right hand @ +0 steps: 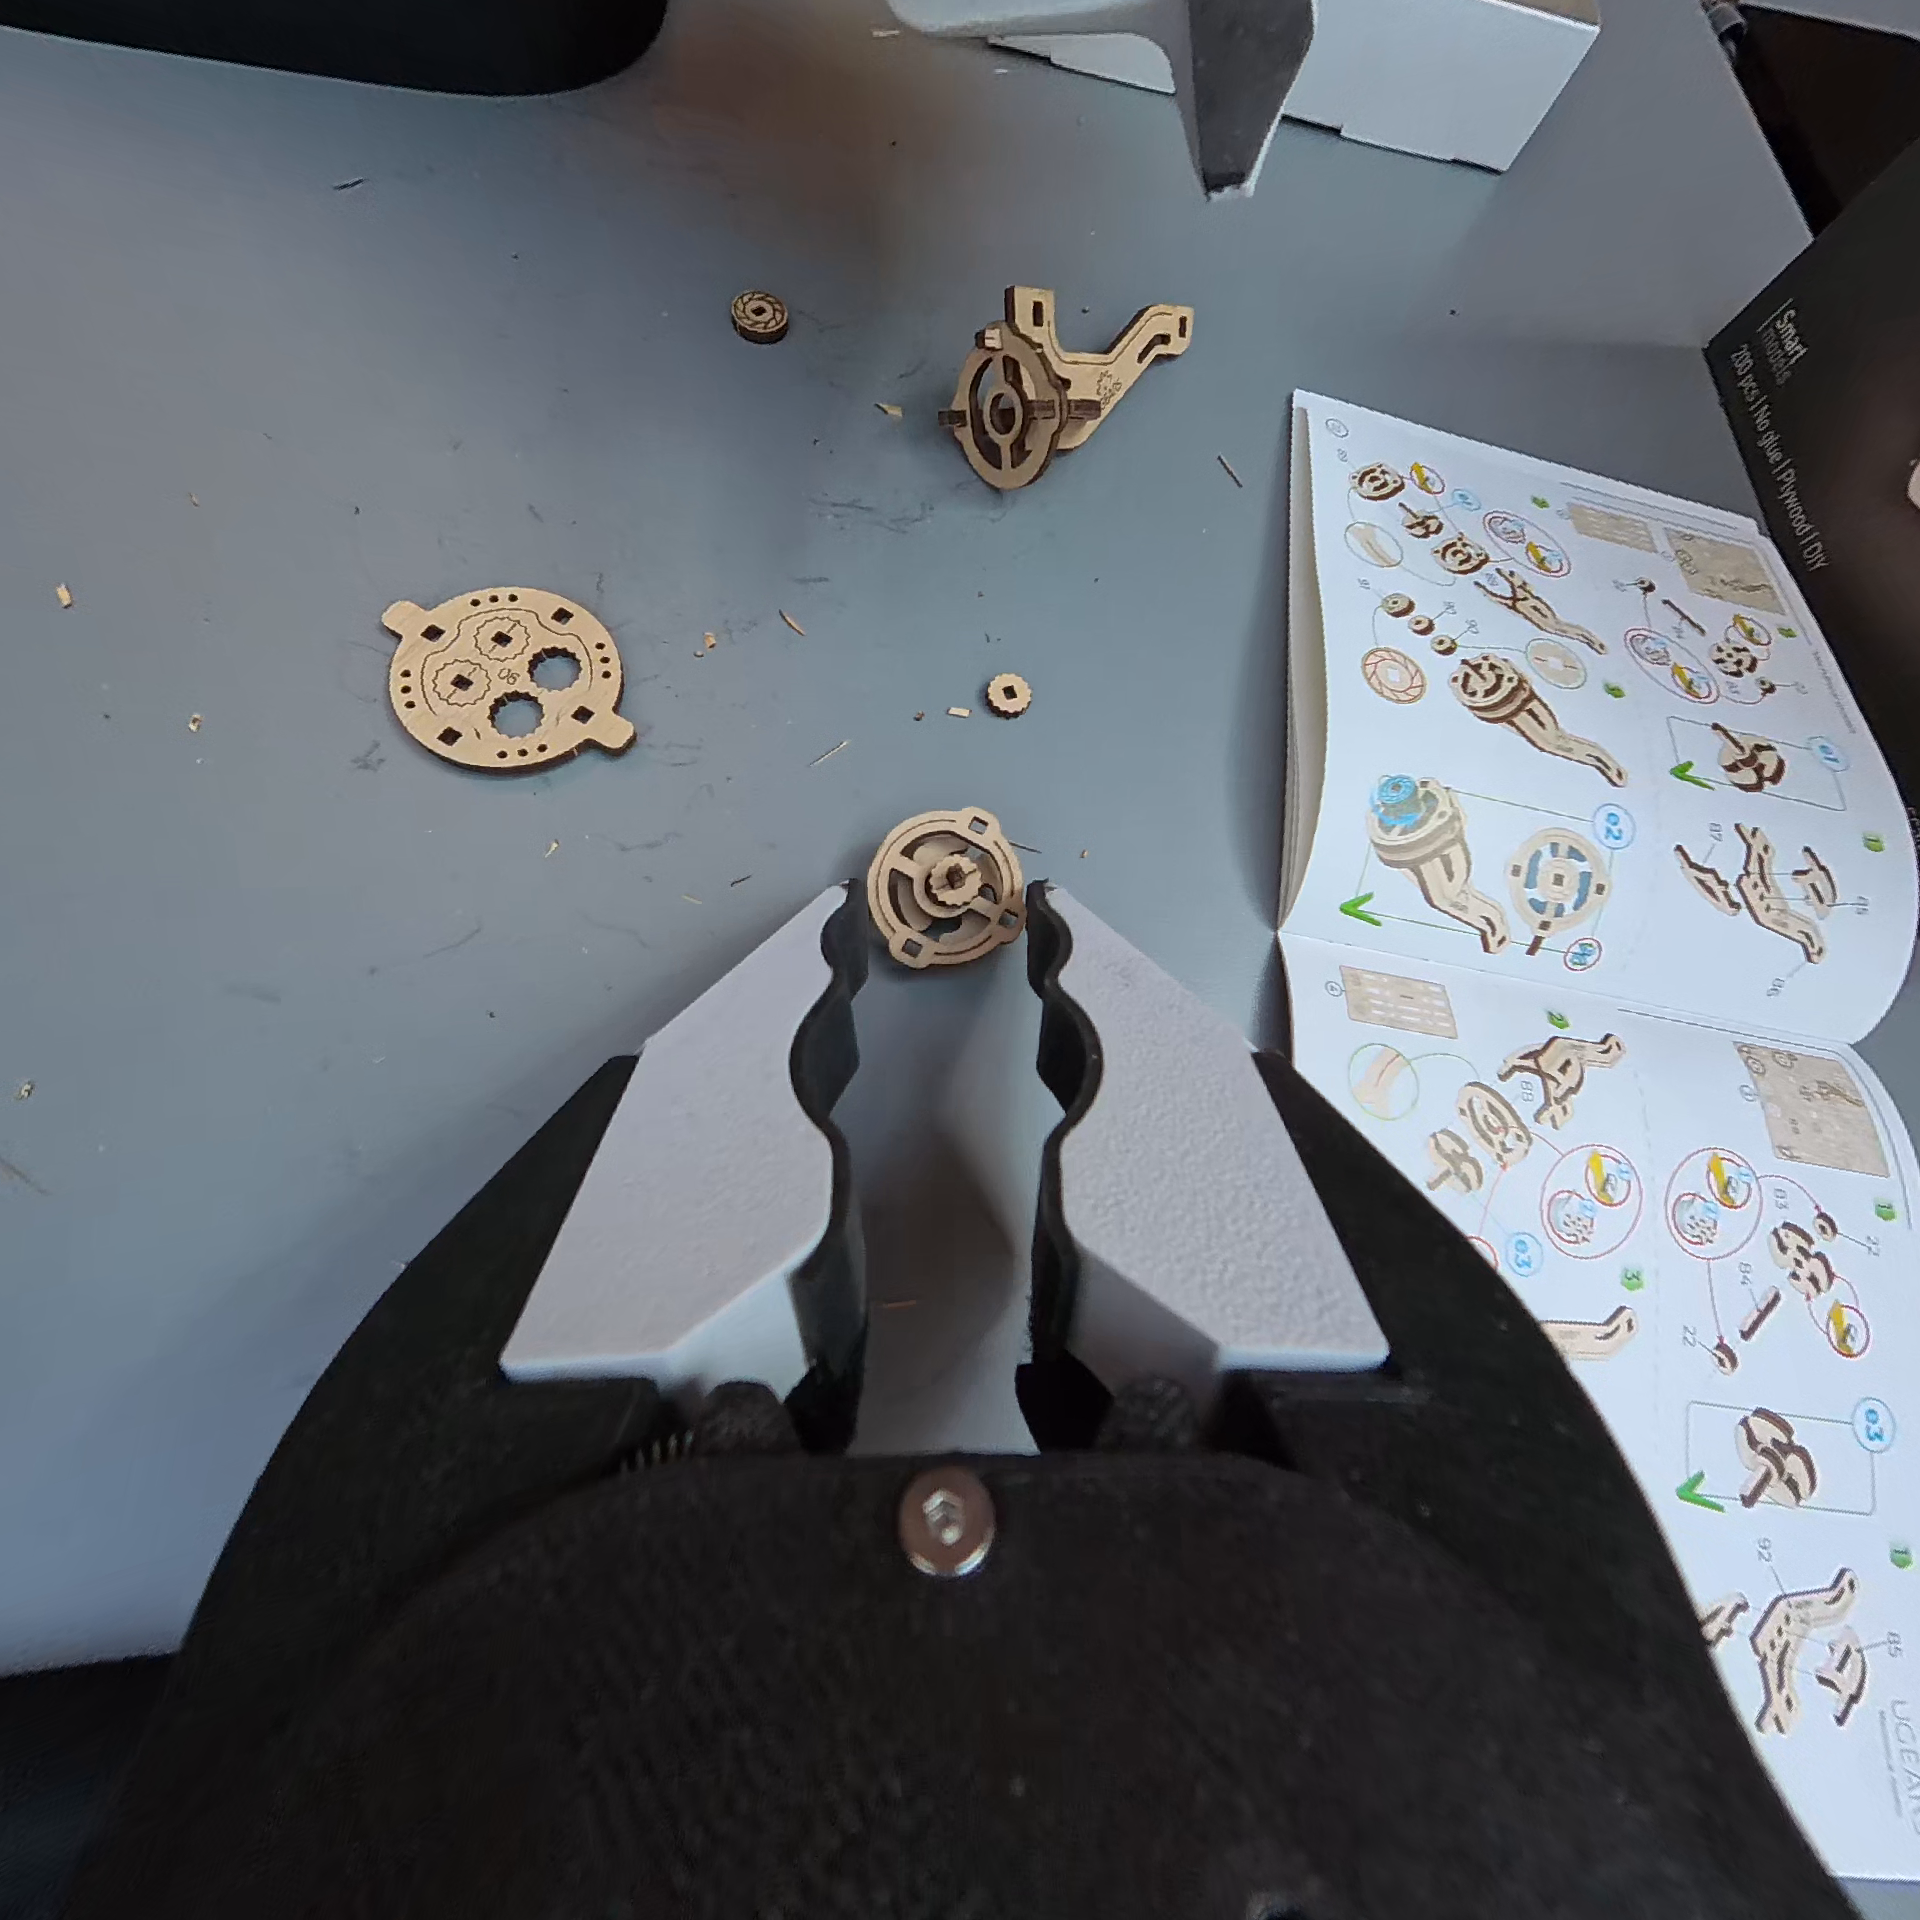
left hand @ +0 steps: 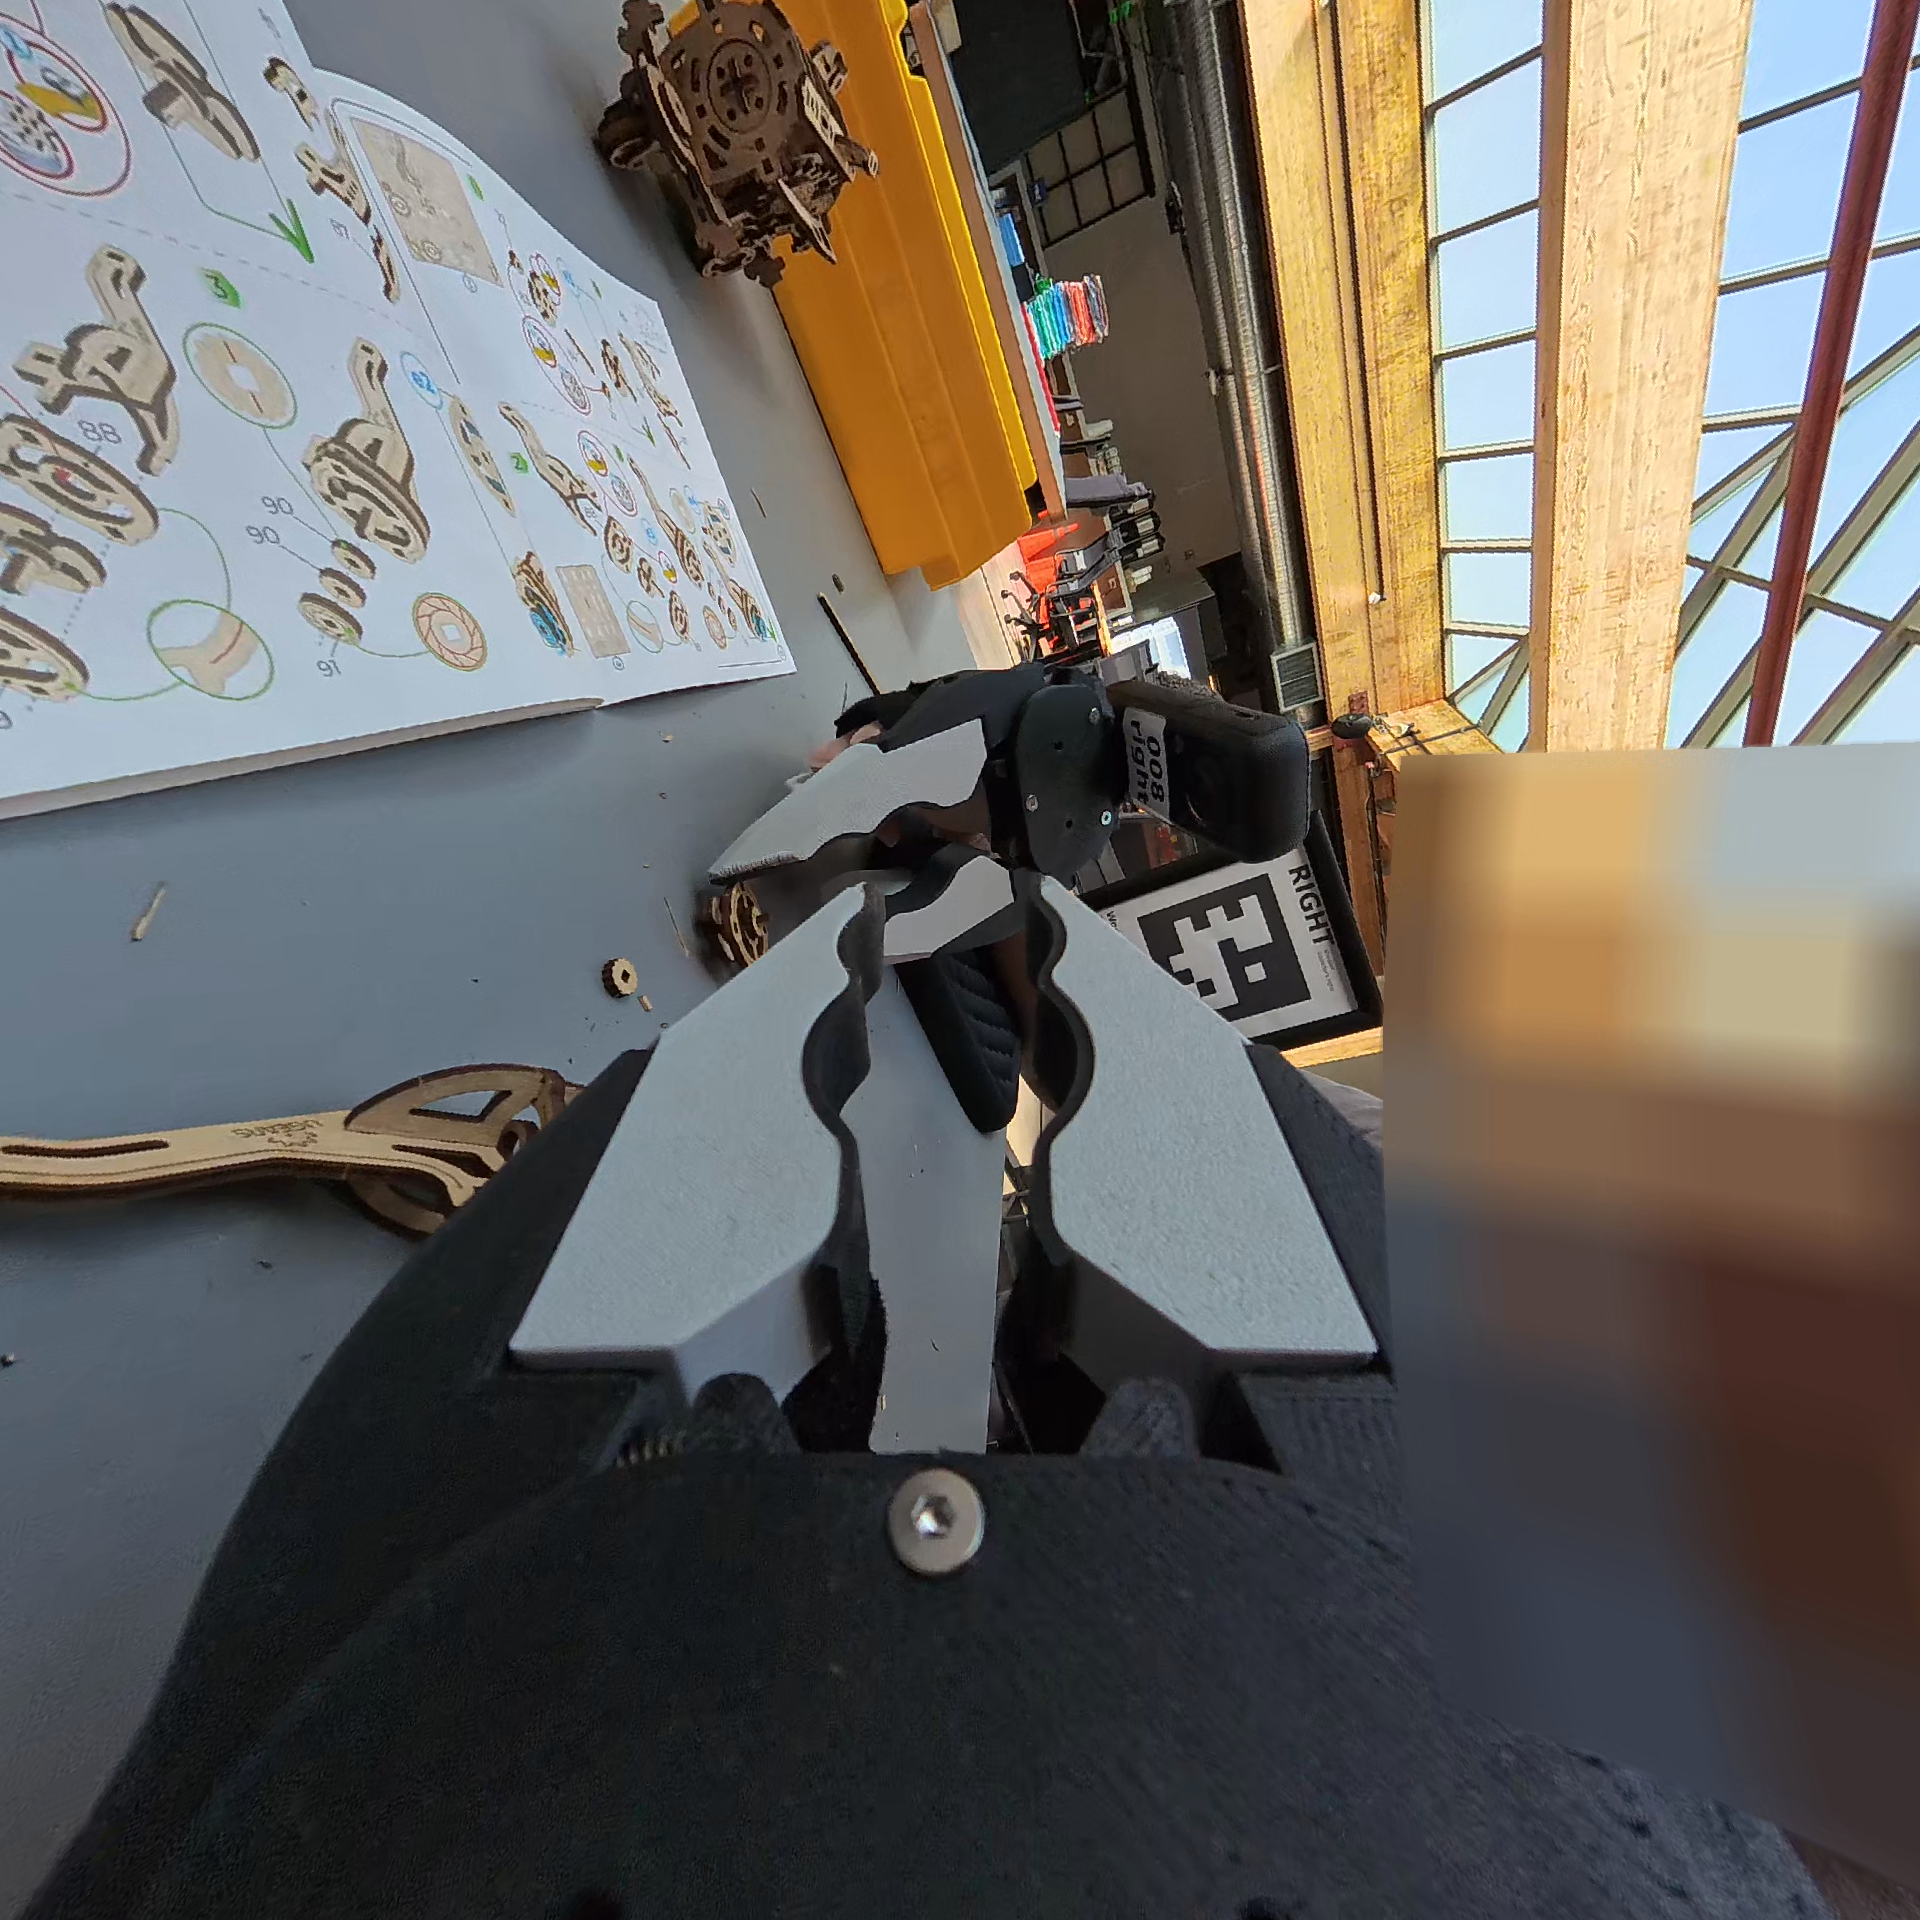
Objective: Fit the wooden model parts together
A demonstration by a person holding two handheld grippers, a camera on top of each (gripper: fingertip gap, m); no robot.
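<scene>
Wheel piece [right hand: 943,890] sits mid-frame on the desk [right hand: 312,935], between your right gripper [right hand: 943,902] fingers, which stand apart.
Close off-centre and it may tip or skid away; left gripper [left hand: 951,914] fingers apart, empty.

Grey tabletop [right hand: 312,364], scuffed, strewn with wood splinters. Yellow bins [left hand: 914,343] along far edge. Beyond: timber beams [left hand: 1642,364], red steel strut [left hand: 1818,364], big glazed windows [left hand: 1475,312], blue sky, bright daylight.
</scene>
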